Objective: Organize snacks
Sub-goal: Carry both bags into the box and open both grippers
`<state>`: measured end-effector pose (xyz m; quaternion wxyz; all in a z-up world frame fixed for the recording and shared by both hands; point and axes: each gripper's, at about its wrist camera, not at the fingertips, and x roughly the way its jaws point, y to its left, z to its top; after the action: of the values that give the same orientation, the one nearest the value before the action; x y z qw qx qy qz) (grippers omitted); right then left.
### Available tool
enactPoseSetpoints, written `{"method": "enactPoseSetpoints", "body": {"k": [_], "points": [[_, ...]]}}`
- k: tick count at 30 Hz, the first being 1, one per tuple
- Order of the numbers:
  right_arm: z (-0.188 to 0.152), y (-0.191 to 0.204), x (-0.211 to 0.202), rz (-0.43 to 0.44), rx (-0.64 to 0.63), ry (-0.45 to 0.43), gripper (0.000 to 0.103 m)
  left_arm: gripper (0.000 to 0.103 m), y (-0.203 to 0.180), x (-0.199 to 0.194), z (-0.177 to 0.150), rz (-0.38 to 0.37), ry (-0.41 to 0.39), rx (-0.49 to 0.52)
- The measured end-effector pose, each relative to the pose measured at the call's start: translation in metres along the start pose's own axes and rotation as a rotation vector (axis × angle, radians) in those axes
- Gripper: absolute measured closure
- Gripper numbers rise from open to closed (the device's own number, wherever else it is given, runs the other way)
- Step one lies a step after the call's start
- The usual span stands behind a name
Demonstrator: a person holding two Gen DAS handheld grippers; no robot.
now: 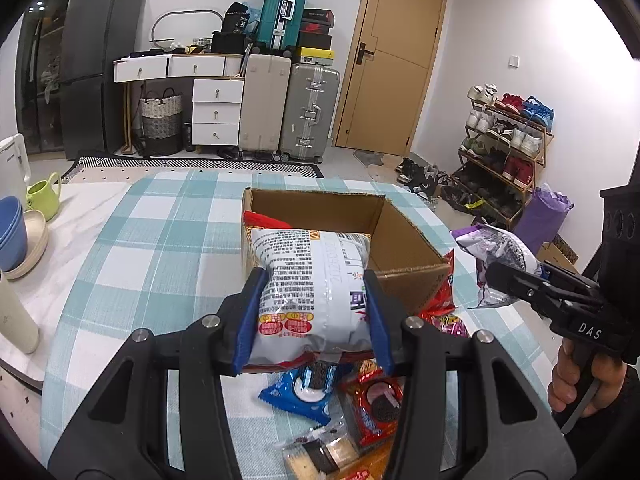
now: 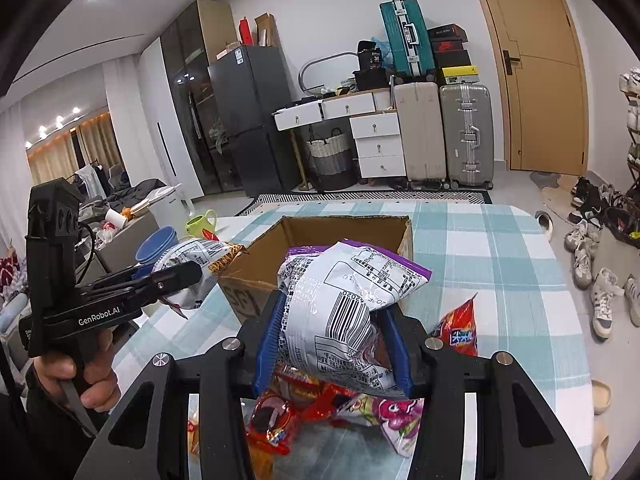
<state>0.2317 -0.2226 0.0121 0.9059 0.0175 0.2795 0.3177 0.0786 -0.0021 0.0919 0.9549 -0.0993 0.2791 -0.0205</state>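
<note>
My left gripper (image 1: 314,312) is shut on a silver snack bag with an orange edge (image 1: 308,280), held over the near-left corner of the open cardboard box (image 1: 400,240). My right gripper (image 2: 334,334) is shut on a silver snack bag with a purple edge (image 2: 340,300), held in the air just in front of the box (image 2: 320,232). Each gripper shows in the other's view, the right gripper (image 1: 496,276) at the box's right and the left gripper (image 2: 188,272) at its left. Loose snack packs (image 1: 320,392) lie on the checked tablecloth below both grippers.
A red snack bag (image 2: 460,332) lies right of the box. Blue bowls (image 1: 12,232), a green cup (image 1: 42,196) and a cream bottle (image 1: 14,320) stand at the table's left. Suitcases, drawers, a fridge and a shoe rack (image 1: 508,152) stand beyond the table.
</note>
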Motion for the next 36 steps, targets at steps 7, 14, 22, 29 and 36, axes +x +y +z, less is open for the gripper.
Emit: {"method": "enactPoseSetpoints", "body": {"k": [7,14,22,29,36], "points": [[0.013,-0.006,0.023,0.013,-0.001,0.016,0.056,0.059,-0.001,0.021,0.017,0.003,0.012,-0.001],[0.024,-0.011,0.043,0.021,-0.003,0.034,0.056,0.059,-0.001,0.048,0.031,0.007,0.035,0.004],[0.033,-0.015,0.066,0.029,-0.010,0.051,0.056,0.059,-0.004,0.084,0.040,0.014,0.067,0.022],[0.037,-0.013,0.085,0.034,-0.024,0.065,0.055,0.059,0.001,0.112,0.046,0.024,0.090,0.026],[0.037,-0.009,0.103,0.029,-0.034,0.091,0.055,0.059,0.009,0.137,0.046,0.037,0.112,0.027]]}}
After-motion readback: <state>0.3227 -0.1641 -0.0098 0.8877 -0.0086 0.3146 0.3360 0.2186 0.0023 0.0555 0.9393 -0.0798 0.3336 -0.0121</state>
